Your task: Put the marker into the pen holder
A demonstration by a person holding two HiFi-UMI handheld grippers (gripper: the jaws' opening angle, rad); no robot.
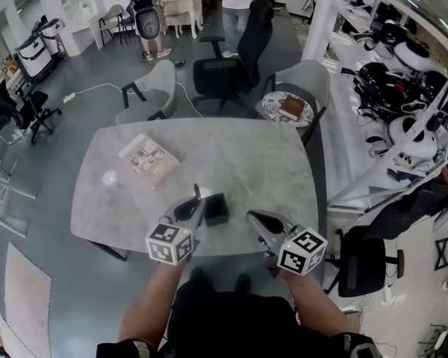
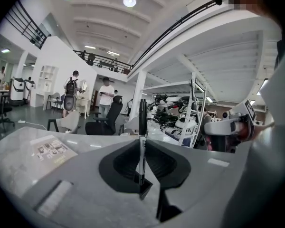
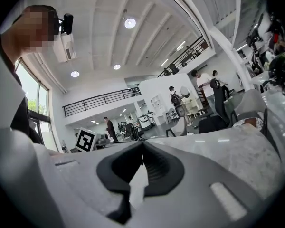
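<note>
A black marker (image 2: pixel 142 120) stands upright between the jaws of my left gripper (image 2: pixel 142 144), which is shut on it. In the head view that left gripper (image 1: pixel 196 202) hovers over the near part of the grey table (image 1: pixel 246 162), with the marker (image 1: pixel 196 192) poking up from it. The pen holder (image 1: pixel 216 209), a small black box, stands just right of the left gripper's tips. My right gripper (image 1: pixel 252 217) is to the holder's right, a short way off. In the right gripper view, the right gripper (image 3: pixel 142 145) has its jaws closed together with nothing between them.
A printed booklet (image 1: pixel 148 159) lies on the table's far left, with a small white round object (image 1: pixel 110 178) nearer the left edge. Grey chairs (image 1: pixel 151 88) and a black office chair (image 1: pixel 243 54) stand beyond the table. A person's forearms reach in from below.
</note>
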